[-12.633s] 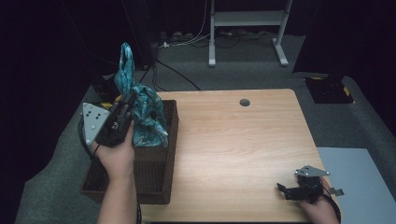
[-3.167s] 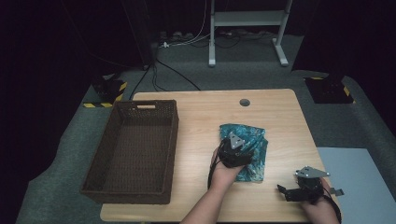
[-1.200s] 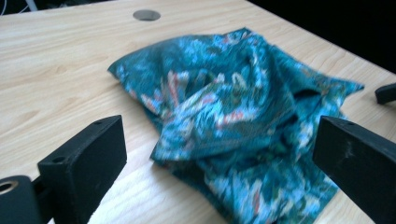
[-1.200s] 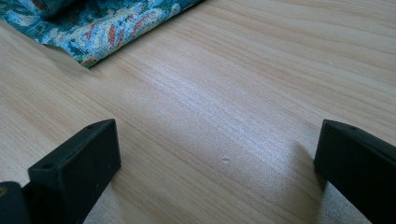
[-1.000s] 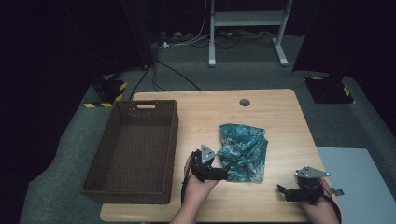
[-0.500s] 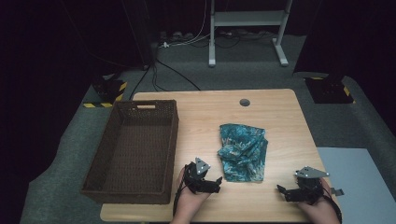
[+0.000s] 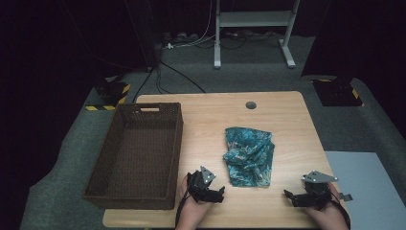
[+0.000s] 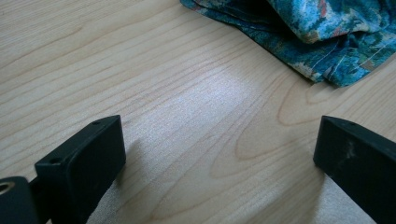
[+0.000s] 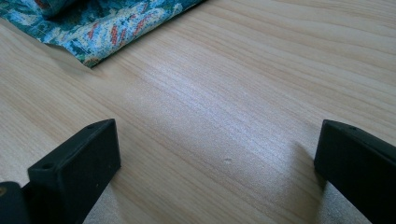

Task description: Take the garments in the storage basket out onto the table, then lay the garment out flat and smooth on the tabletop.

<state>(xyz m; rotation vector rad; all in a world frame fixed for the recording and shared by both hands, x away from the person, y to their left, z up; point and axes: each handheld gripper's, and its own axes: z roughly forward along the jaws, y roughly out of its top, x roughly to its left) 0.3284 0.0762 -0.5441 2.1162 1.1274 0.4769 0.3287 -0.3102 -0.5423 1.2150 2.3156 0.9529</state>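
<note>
At the left edge of the light wooden tabletop (image 7: 287,124) stands a dark brown woven rectangular basket (image 7: 136,153), and just right of its near corner the left tongs (image 7: 218,194) rest low over the wood, jaws spread wide with only bare tabletop between them. The crumpled teal floral-patterned cloth (image 7: 250,155) lies bunched in loose folds near the middle of the tabletop, just beyond both tongs and touching neither. Farther right, near the front edge, the right tongs (image 7: 288,195) are likewise wide open and hold nothing.
</note>
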